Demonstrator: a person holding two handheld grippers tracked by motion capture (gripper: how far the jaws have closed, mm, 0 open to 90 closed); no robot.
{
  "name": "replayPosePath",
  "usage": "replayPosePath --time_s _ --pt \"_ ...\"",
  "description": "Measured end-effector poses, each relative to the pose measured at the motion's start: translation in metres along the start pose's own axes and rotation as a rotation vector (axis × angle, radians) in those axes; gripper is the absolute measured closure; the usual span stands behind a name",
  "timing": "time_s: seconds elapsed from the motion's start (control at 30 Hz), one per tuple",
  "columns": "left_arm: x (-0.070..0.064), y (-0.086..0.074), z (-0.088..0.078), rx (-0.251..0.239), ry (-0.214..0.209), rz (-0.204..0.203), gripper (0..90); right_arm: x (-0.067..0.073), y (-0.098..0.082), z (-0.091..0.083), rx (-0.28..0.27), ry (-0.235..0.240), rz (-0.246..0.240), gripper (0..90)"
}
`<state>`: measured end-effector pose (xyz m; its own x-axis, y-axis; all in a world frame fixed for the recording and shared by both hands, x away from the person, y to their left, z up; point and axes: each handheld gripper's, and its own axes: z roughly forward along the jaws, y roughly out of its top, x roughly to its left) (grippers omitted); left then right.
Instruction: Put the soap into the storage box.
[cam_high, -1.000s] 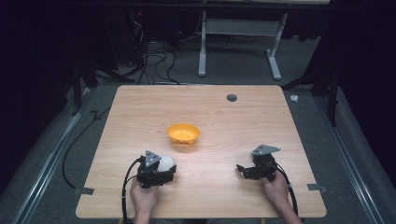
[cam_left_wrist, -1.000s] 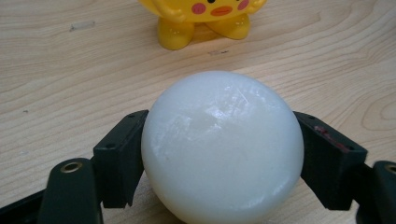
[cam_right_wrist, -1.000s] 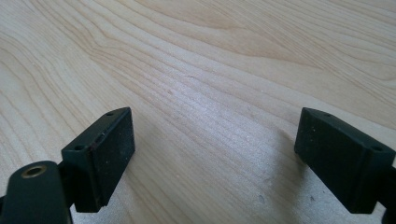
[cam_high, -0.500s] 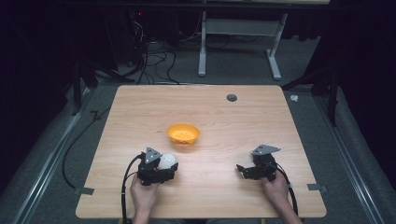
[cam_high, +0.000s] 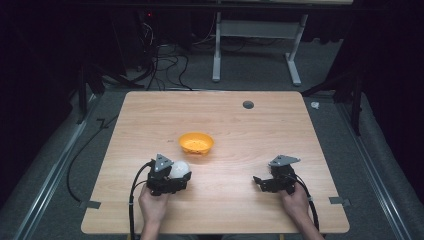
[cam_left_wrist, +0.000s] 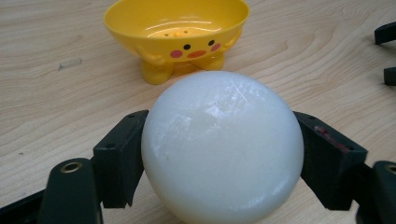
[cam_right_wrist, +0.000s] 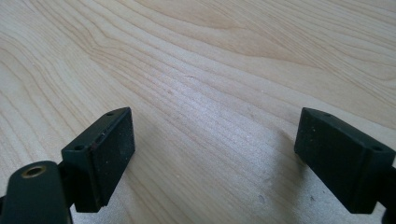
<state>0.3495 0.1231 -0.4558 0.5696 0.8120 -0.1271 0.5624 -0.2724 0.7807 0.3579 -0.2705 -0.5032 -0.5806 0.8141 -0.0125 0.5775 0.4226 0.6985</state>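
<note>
A pale wood tabletop (cam_high: 225, 125) stands in a dark room, on grey carpet with cables and a white desk frame (cam_high: 255, 45) behind. From above, the left gripper (cam_high: 181, 176) grasps a white ball (cam_high: 181, 168) near the front edge, just short of the yellow bowl (cam_high: 196, 143). The left gripper view adds the bowl's (cam_left_wrist: 180, 32) chick face and feet, and both jaws pressed to the ball (cam_left_wrist: 222, 149). The right gripper (cam_high: 258, 183), well apart, is released; its own view shows spread jaws over bare wood.

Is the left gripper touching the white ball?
Touching. In the left gripper view, both black jaws of the left gripper press flat against opposite sides of the white ball, with no gap.
</note>
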Motion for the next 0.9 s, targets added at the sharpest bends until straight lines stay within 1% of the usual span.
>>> replayPosePath --time_s 0.13,0.23,0.33,0.43,0.53,0.67,0.73,0.77,0.8,0.9 --pt "-0.001 0.005 -0.002 -0.01 -0.005 0.009 24.5 0.0 0.0 0.0 0.001 0.0 0.001 12.8" --pt "-0.001 0.01 -0.003 -0.011 -0.019 0.008 24.5 0.0 0.0 0.0 0.0 0.0 0.0 12.8" --pt "-0.001 0.016 -0.003 -0.01 -0.017 0.019 24.5 0.0 0.0 0.0 0.0 0.0 -0.002 12.9" --pt "-0.001 0.022 -0.005 -0.023 -0.036 0.019 24.5 0.0 0.0 0.0 0.001 -0.001 -0.001 12.8" --pt "-0.001 0.027 -0.007 -0.02 -0.03 0.033 24.5 0.0 0.0 0.0 0.002 -0.001 0.002 12.9" --pt "0.0 0.034 -0.008 -0.031 -0.04 0.03 24.5 0.0 0.0 0.0 0.002 0.0 0.002 12.8" --pt "0.0 0.037 -0.007 -0.024 -0.043 0.037 24.5 0.0 0.0 0.0 0.002 -0.001 0.002 12.8" --pt "0.0 0.037 -0.007 -0.024 -0.043 0.037 24.5 0.0 0.0 0.0 0.002 -0.001 0.002 12.8" --pt "-0.001 0.041 -0.005 -0.023 -0.043 0.039 24.5 0.0 0.0 0.0 0.002 -0.001 0.002 12.8" --pt "-0.004 0.047 -0.003 -0.021 -0.012 0.058 24.6 0.0 0.0 0.0 0.002 -0.001 0.002 12.8"
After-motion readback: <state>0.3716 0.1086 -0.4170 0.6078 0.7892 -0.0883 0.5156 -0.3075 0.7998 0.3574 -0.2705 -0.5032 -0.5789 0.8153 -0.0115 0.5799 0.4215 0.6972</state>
